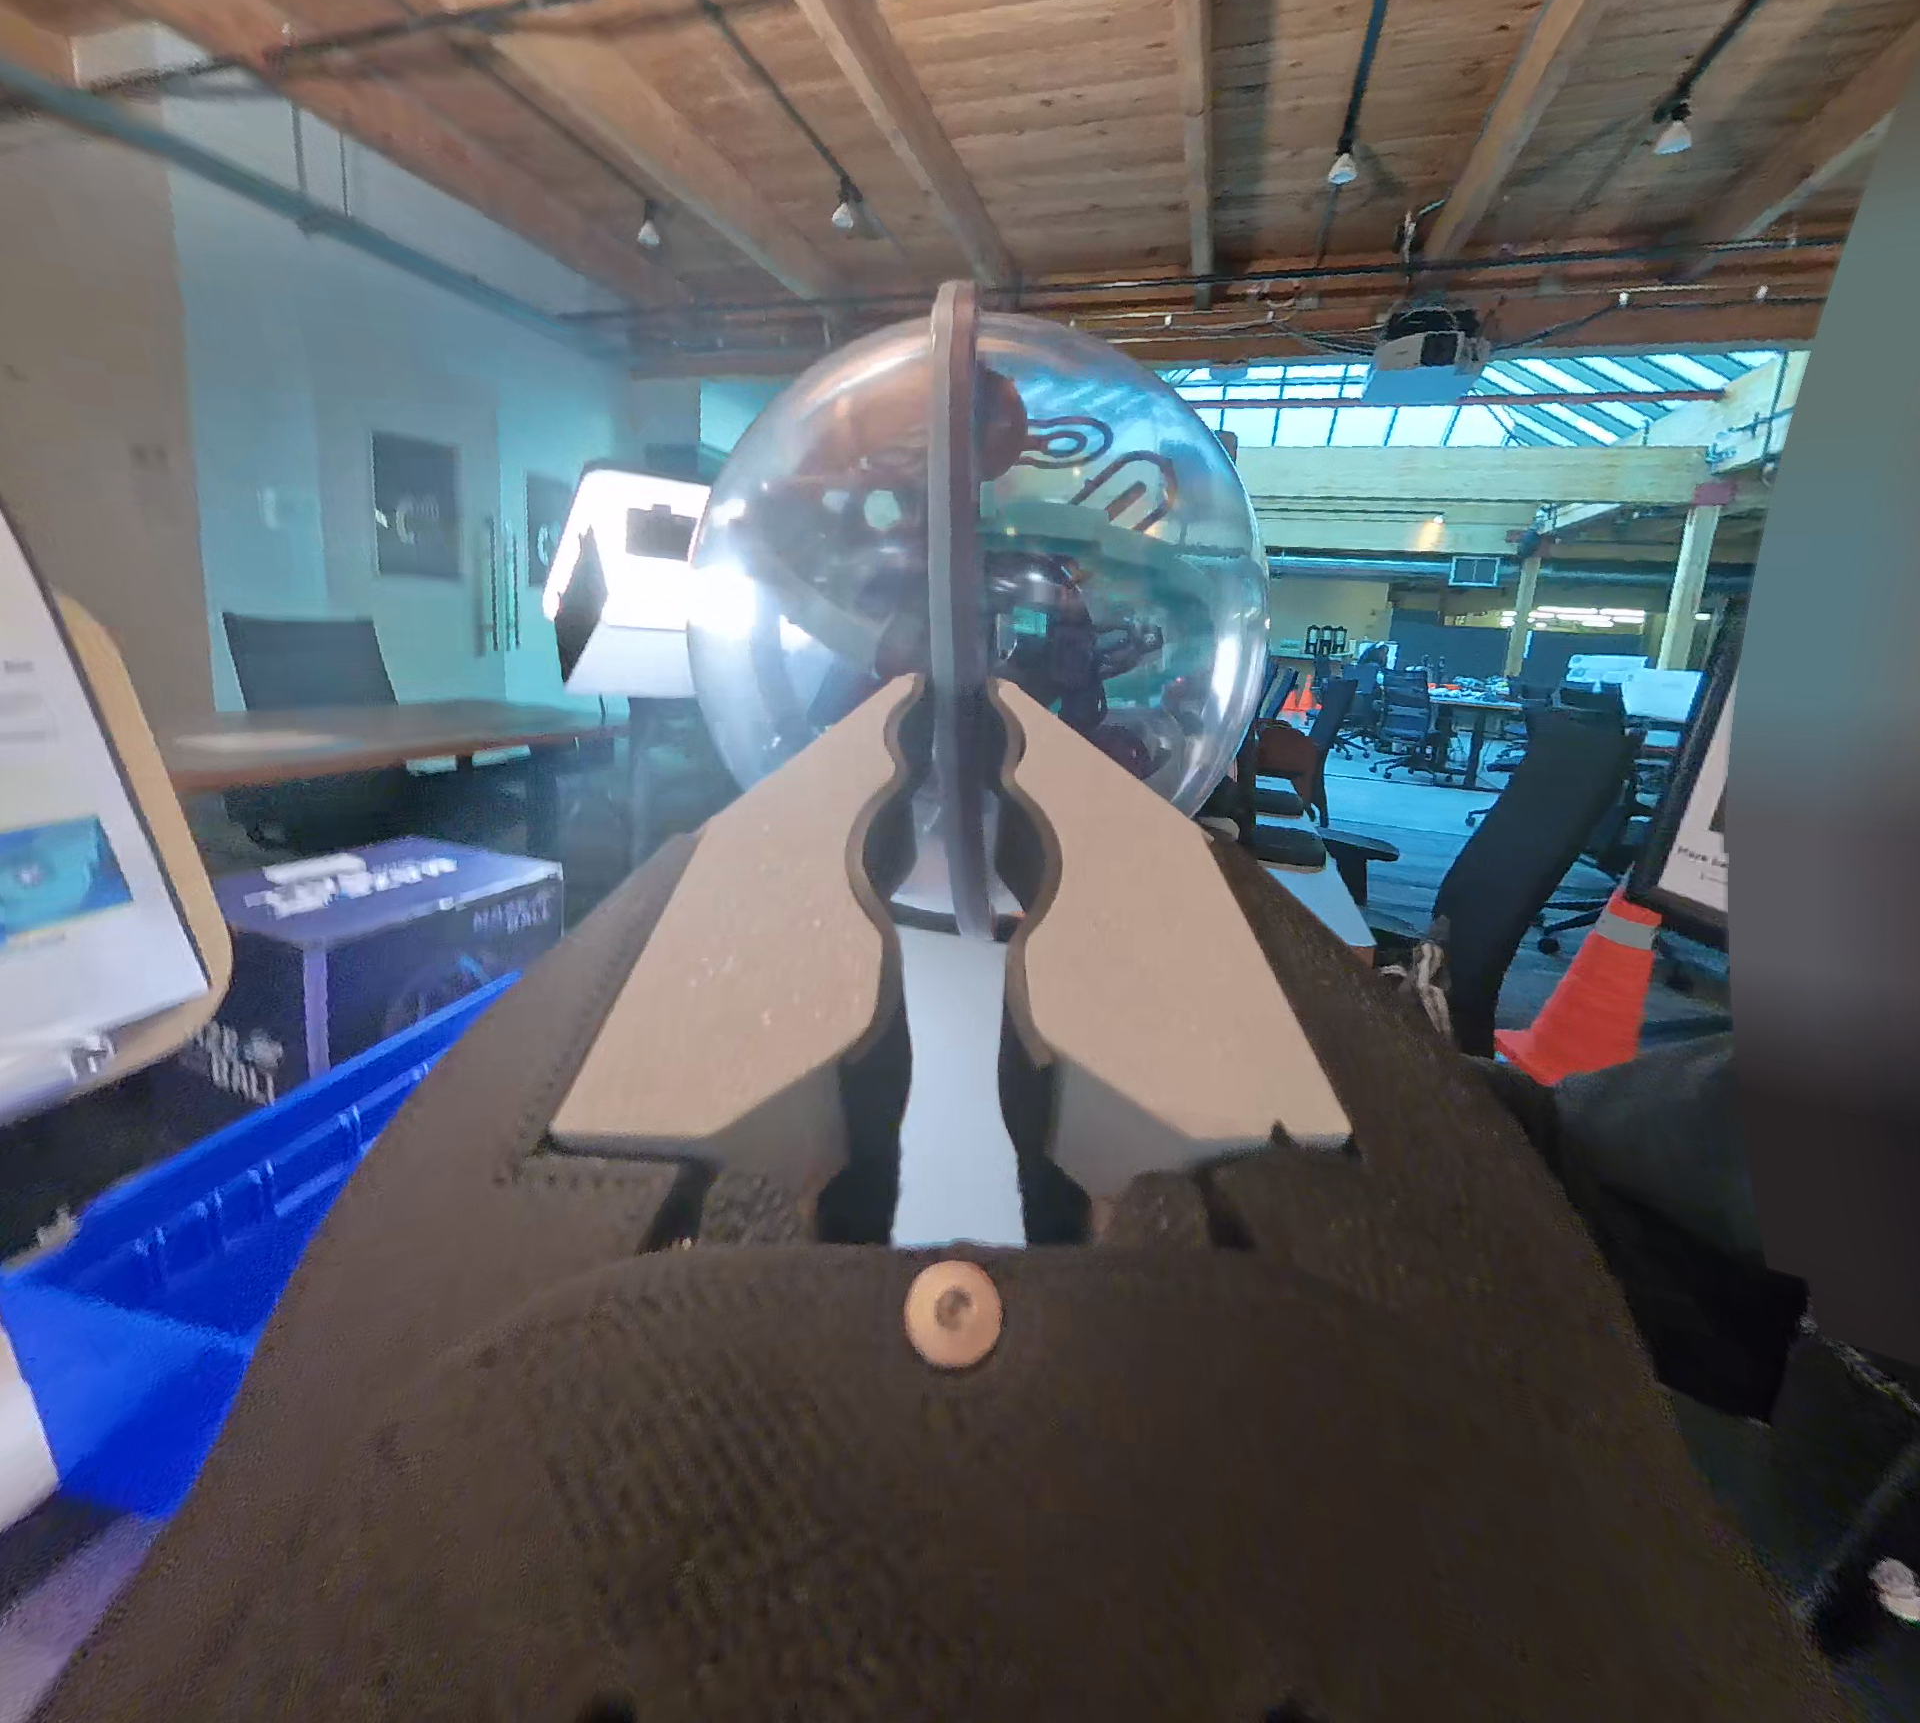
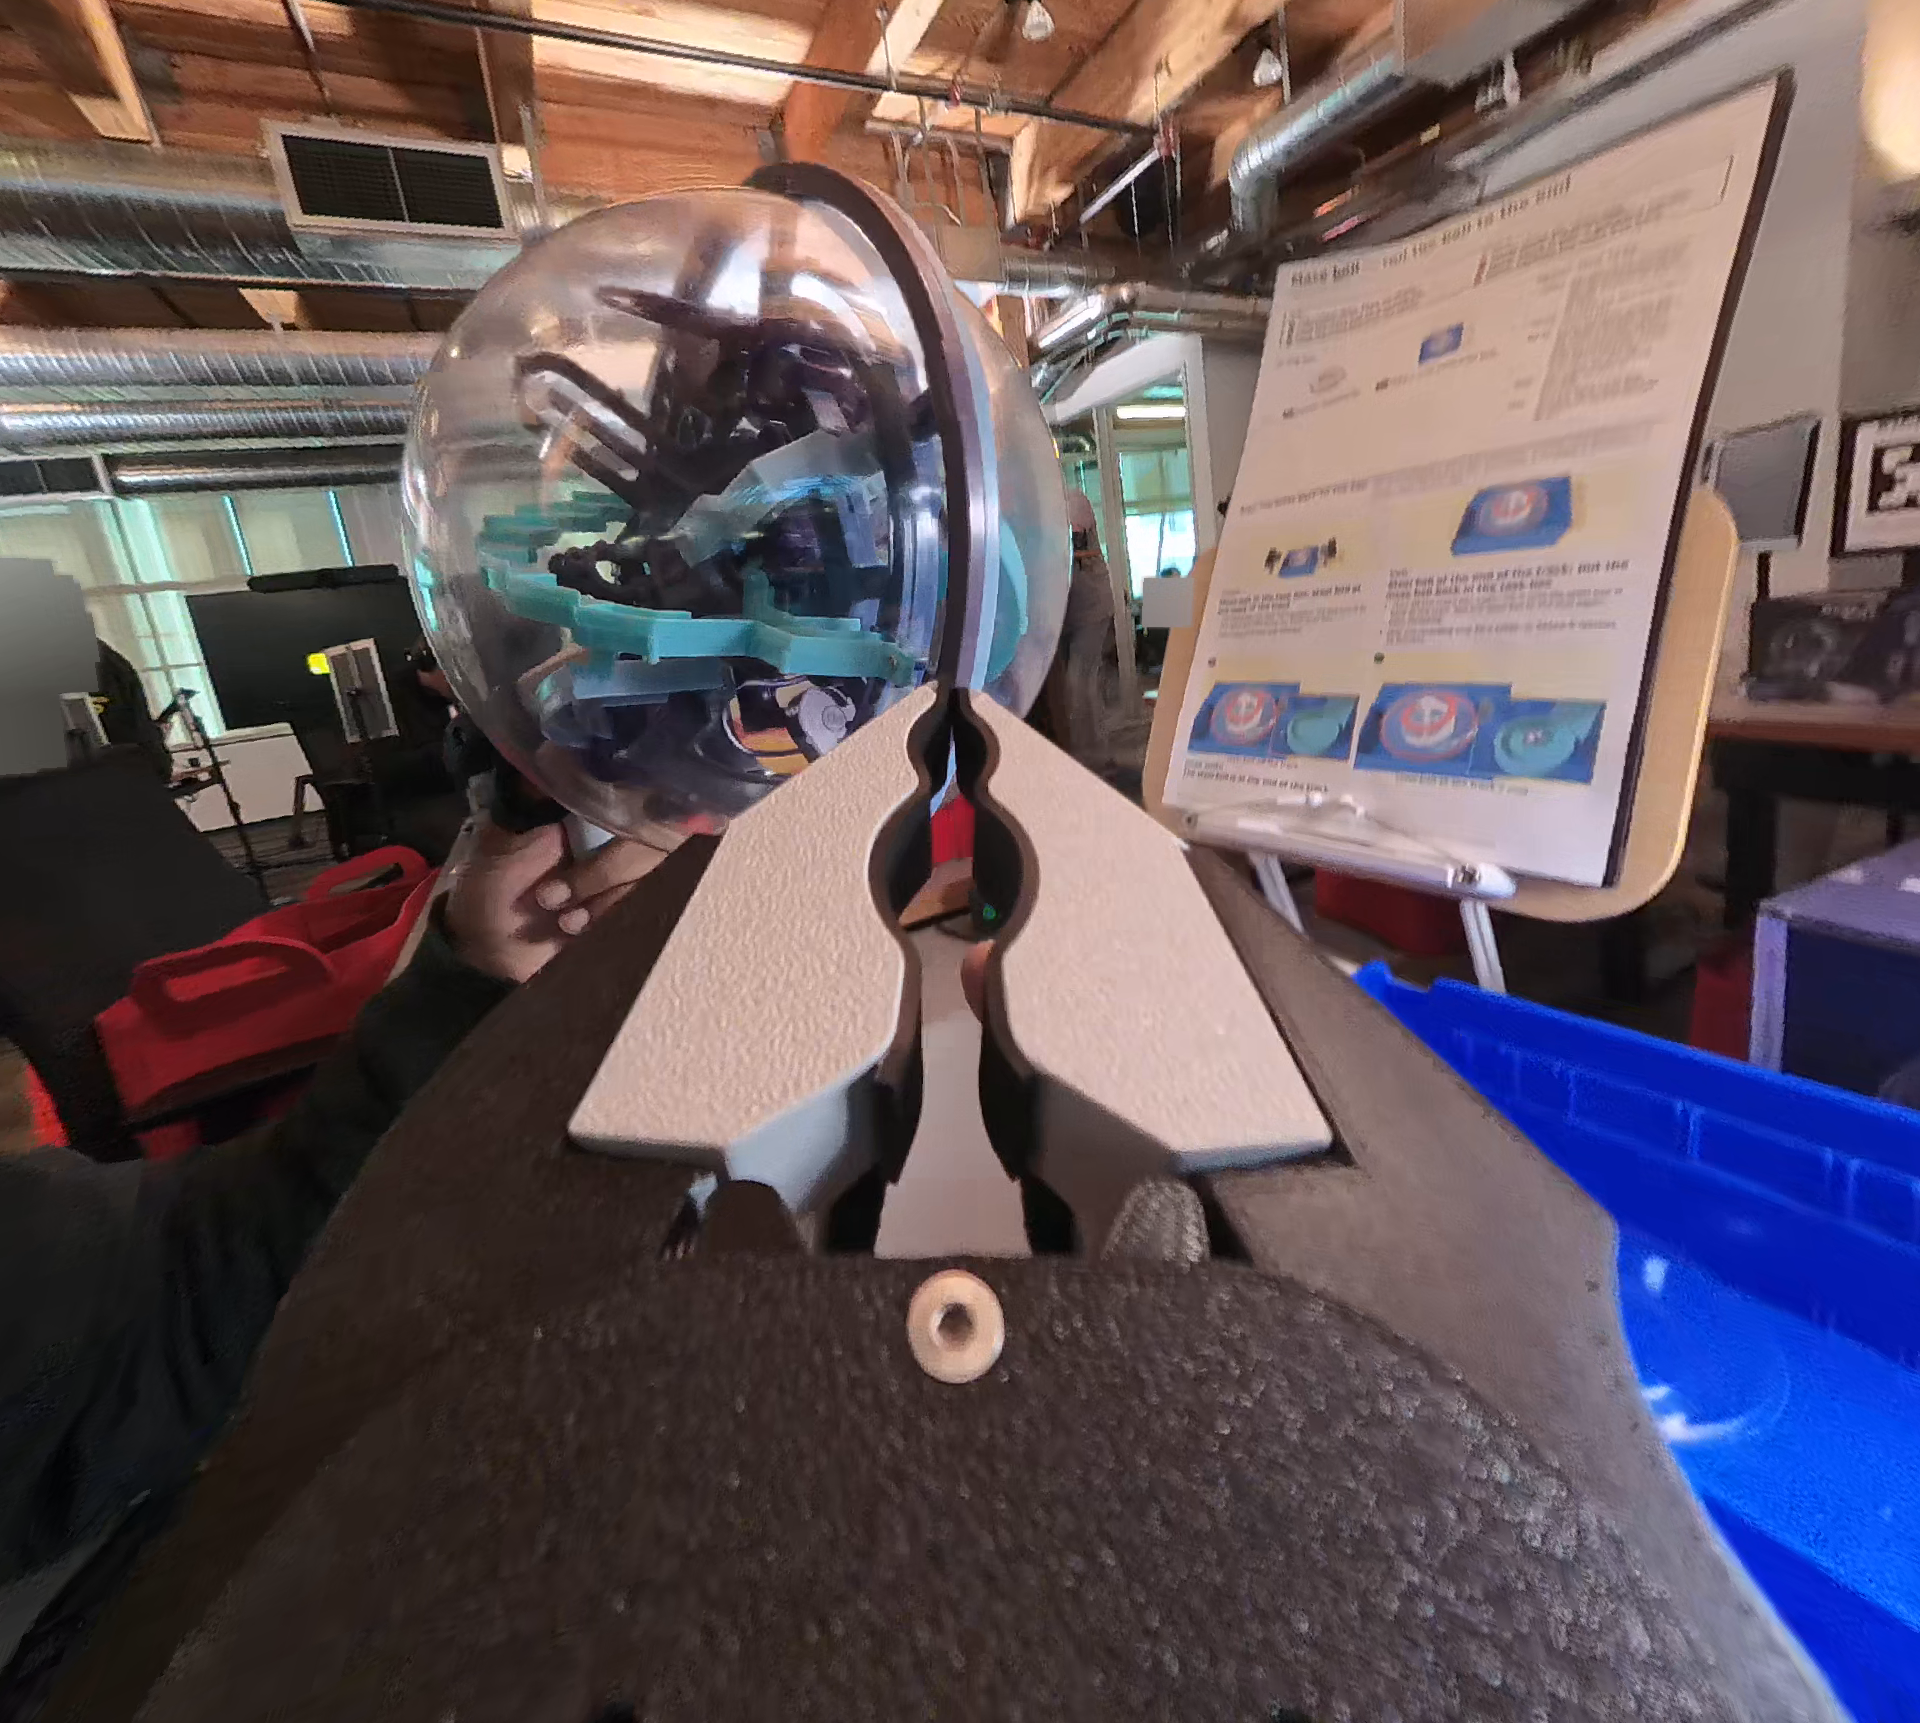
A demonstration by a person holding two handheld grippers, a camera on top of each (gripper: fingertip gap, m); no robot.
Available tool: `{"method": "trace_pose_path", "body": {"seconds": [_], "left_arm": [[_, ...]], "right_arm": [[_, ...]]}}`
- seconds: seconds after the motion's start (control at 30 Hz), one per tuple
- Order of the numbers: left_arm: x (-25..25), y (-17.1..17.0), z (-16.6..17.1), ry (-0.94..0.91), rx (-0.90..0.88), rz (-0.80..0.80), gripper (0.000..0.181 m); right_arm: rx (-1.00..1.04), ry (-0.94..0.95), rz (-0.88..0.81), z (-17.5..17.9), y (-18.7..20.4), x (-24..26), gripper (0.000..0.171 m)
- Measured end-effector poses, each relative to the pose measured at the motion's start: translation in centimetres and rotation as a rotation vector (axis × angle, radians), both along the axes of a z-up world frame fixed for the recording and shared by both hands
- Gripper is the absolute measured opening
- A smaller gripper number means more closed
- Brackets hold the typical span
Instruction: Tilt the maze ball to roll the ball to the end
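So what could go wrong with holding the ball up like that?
1. Both the left claw and the right claw pinch only the thin dark ring around the clear maze ball, so it might slip or twist out.
2. It is held up in the air, so a drop could crack it.
3. Tilting too fast might knock the little ball off its track; I cannot spot it here.

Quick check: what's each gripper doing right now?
Left gripper: shut on the maze ball's dark rim.
Right gripper: shut on the same rim, opposite side.
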State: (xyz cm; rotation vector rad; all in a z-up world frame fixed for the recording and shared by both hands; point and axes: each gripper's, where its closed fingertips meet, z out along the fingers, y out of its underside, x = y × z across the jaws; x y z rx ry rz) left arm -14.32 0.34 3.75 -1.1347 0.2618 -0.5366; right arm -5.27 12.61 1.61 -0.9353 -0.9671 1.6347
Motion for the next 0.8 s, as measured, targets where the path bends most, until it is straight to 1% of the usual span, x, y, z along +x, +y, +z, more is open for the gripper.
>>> {"method": "trace_pose_path", "body": {"seconds": [0.07,0.13,0.23,0.37,0.6,0.7,0.8], "left_arm": [[-0.5,0.5,-1.6,-0.043,-0.072,-0.009,0.007],[-1.0,1.0,-3.9,-0.096,-0.16,-0.03,0.007],[-1.3,1.5,-8.2,-0.17,-0.295,-0.062,0.008],[-1.1,1.6,-13.7,-0.288,-0.45,-0.11,0.008],[2.0,0.4,-22.6,-0.465,-0.742,-0.226,0.007],[3.4,-0.1,-25.1,-0.492,-0.834,-0.263,0.008],[4.4,-0.3,-26.0,-0.491,-0.87,-0.283,0.008]], "right_arm": [[-0.054,-0.044,0.02,-1.7,0.3,-0.3,0.0],[-0.127,-0.102,0.046,-4.0,0.6,-0.6,0.0],[-0.222,-0.194,0.073,-8.0,0.8,-0.7,0.0],[-0.307,-0.297,0.079,-12.3,0.6,-0.1,0.0],[-0.465,-0.447,0.072,-18.4,-0.8,2.8,0.0],[-0.499,-0.491,0.055,-20.3,-1.1,4.0,0.0],[-0.515,-0.503,0.054,-21.4,-1.2,4.7,0.0]]}}
